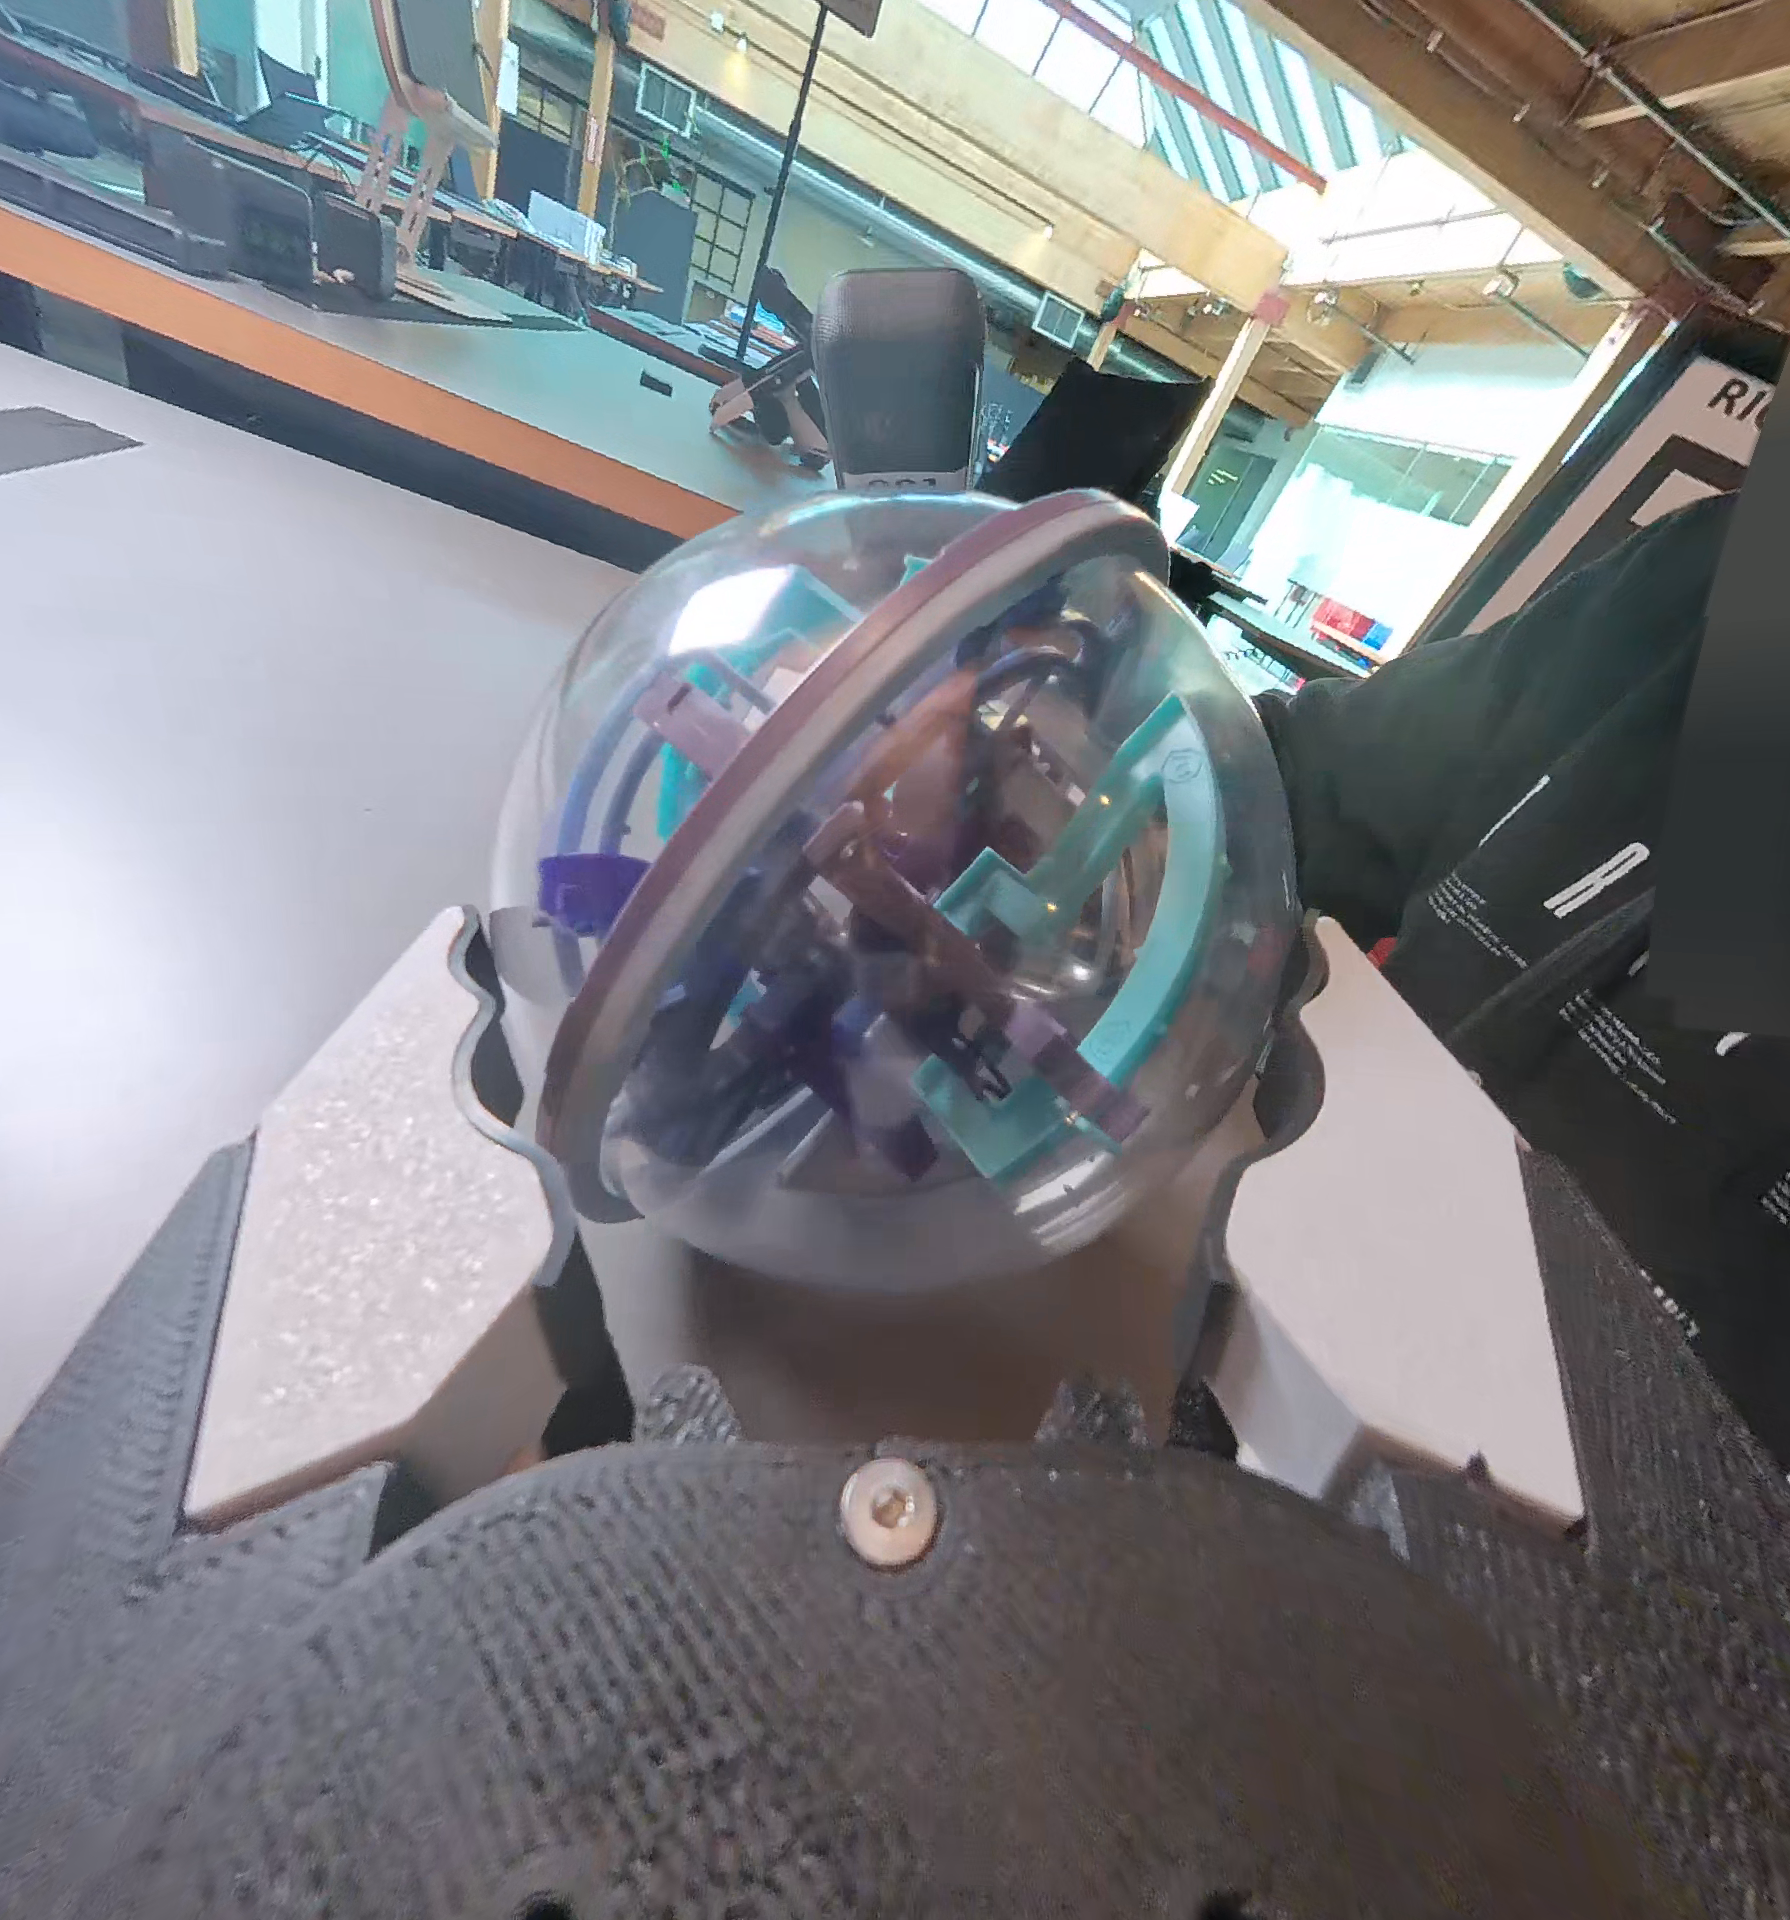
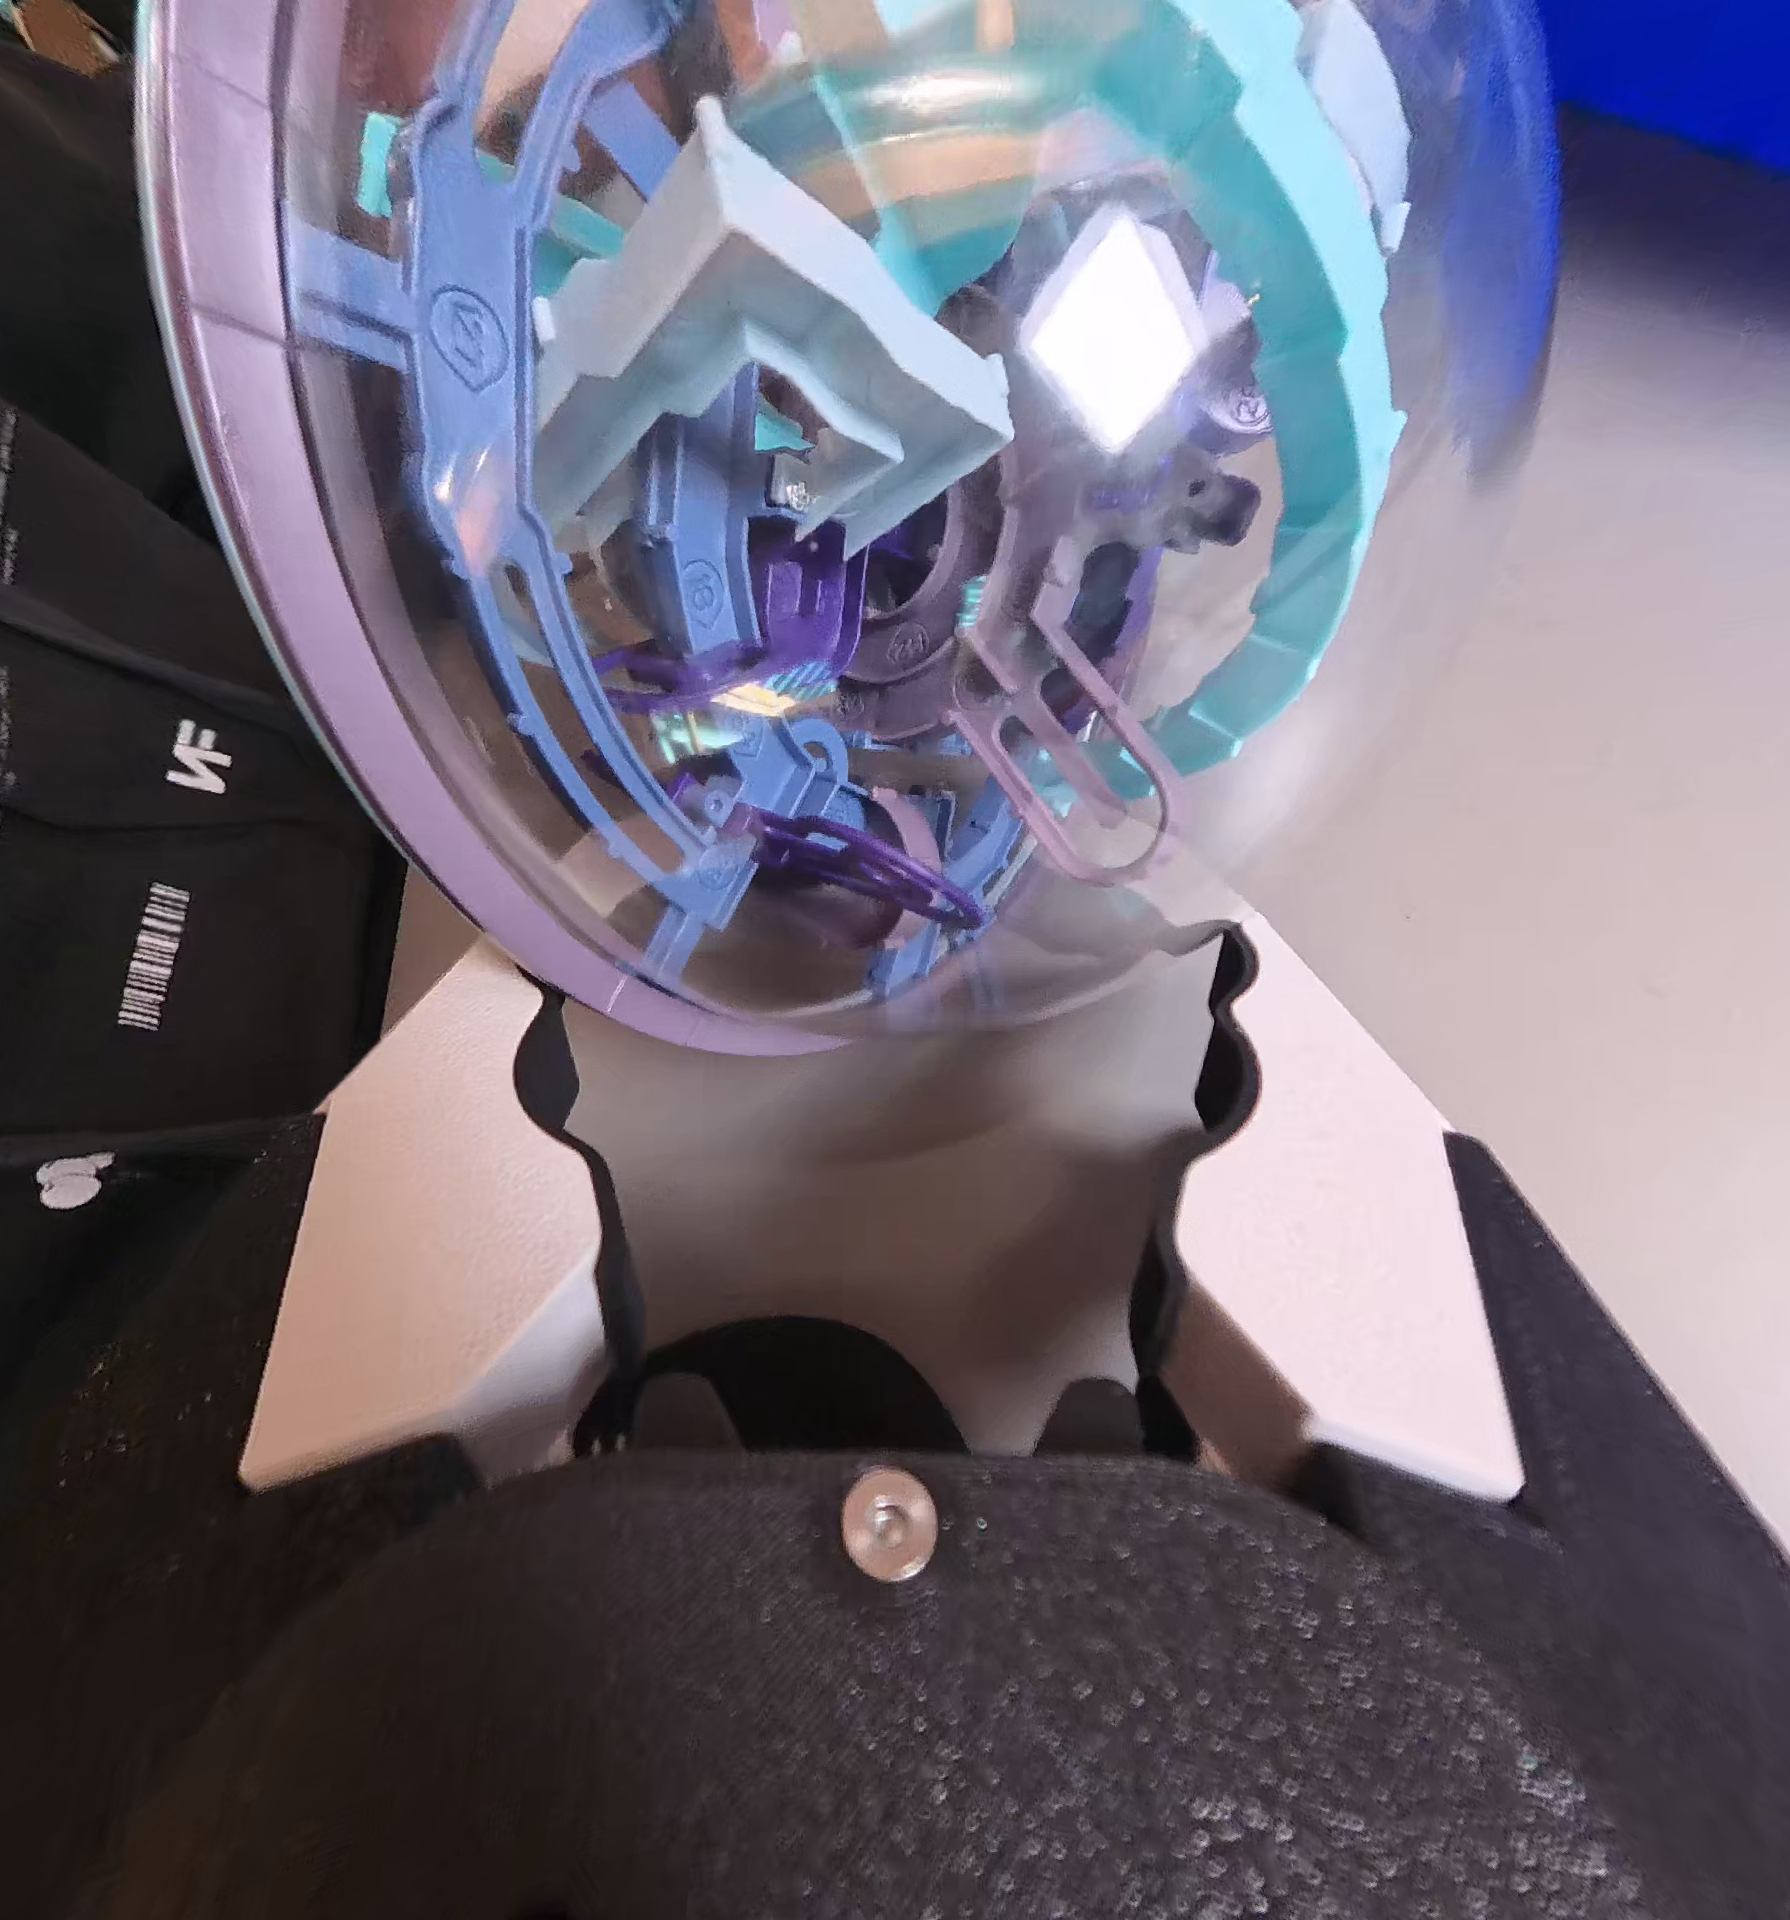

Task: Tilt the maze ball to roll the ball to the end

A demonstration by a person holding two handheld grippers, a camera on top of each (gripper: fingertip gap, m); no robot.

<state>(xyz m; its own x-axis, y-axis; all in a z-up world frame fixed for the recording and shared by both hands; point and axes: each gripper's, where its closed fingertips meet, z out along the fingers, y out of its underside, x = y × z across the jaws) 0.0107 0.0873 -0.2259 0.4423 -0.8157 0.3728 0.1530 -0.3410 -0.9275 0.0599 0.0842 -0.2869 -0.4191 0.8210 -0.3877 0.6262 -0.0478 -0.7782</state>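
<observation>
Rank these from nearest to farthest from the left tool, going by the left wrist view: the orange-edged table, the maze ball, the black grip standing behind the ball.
1. Maze ball: between the left tool's fingers, centre.
2. Black grip: just behind the ball, upper centre.
3. Orange-edged table: beyond, upper left.

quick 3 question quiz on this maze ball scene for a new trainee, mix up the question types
1. True or false: the maze ball is lying flat on the white table.
2. What colour is the band round the middle of the clear sphere? A) purple B) red C) yellow
3. In the left wrist view, which colour is the stepped track that faces the camera on the right side of the sphere?

Key:
1. False: it sits up between the fingers of the left gripper, and the right gripper meets it too.
2. A
3. Teal
</observation>
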